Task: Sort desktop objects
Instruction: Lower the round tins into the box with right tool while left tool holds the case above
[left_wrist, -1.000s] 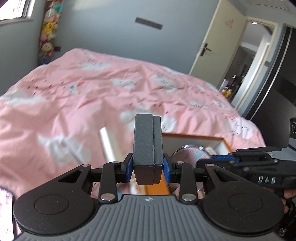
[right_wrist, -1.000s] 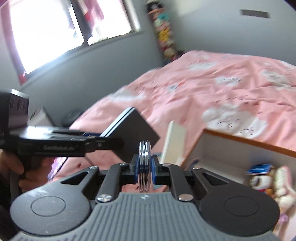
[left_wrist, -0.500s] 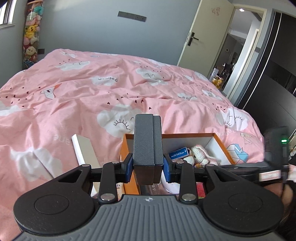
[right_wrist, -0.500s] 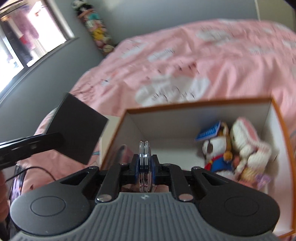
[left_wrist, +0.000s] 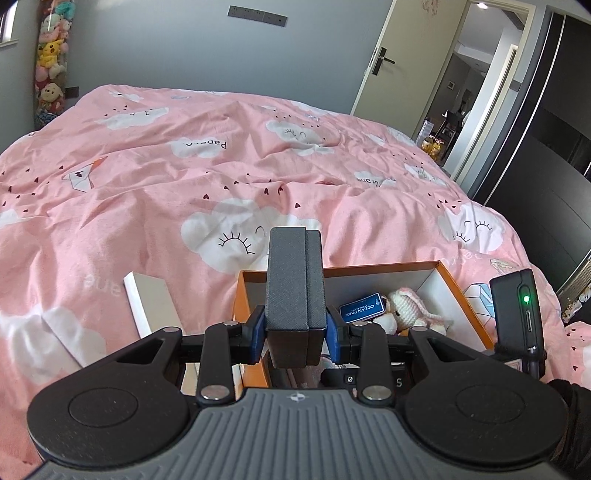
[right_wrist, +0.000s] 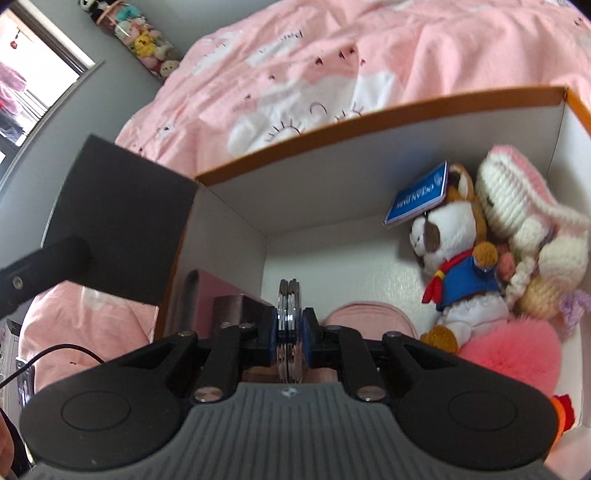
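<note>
An orange box (left_wrist: 461, 291) with a white inside (right_wrist: 332, 258) lies on the pink bed. In it are a plush dog (right_wrist: 454, 258), a crocheted rabbit (right_wrist: 517, 206) and a blue card (right_wrist: 417, 199). My left gripper (left_wrist: 294, 328) is shut on an upright dark grey case (left_wrist: 293, 288), just above the box's near left corner. The same case (right_wrist: 122, 221) shows at the left of the right wrist view. My right gripper (right_wrist: 290, 328) is shut on a thin silvery round disc (right_wrist: 290, 306), held edge-on low over the box's left half.
A flat white panel (left_wrist: 151, 306) lies on the duvet (left_wrist: 184, 184) left of the box. A pink pouch (right_wrist: 365, 317), a pink fluffy ball (right_wrist: 517, 350) and a pink block (right_wrist: 221, 291) fill the box's near part. A door (left_wrist: 384, 59) and dark wardrobe (left_wrist: 546, 147) stand behind.
My right gripper has sunk and rolled with the disc, from above the bed to over the box's inside. My left gripper has drifted with the case toward the box's left wall.
</note>
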